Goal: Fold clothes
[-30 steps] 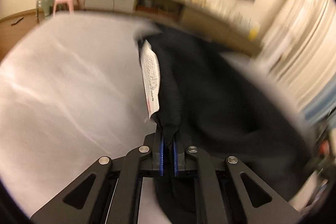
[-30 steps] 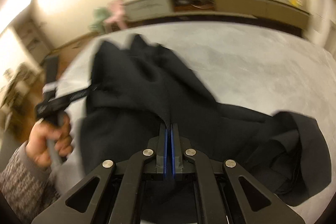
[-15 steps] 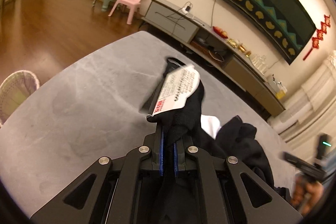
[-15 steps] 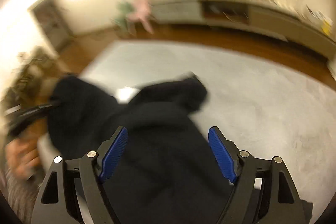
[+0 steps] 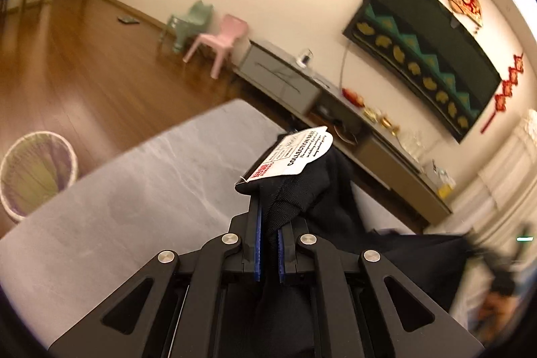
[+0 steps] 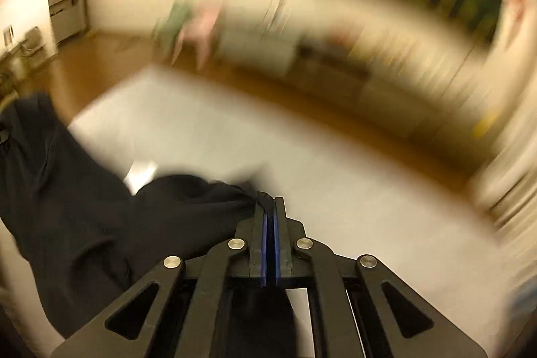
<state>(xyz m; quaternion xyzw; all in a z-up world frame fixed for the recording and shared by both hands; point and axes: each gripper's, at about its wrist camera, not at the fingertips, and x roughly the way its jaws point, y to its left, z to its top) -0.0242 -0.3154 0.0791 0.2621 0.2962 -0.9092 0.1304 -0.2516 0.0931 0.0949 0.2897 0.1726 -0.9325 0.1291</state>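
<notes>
The black garment (image 5: 302, 200) hangs bunched between the two tools over the grey surface (image 5: 134, 190), its white tag (image 5: 292, 153) uppermost. The left hand-held gripper (image 5: 268, 244) stays pinched tight on a fold. The right hand-held gripper (image 6: 270, 244), wide apart half a second ago, has clamped onto another edge. With both edges now gripped and lifted, the cloth looks ready to spread for folding.
</notes>
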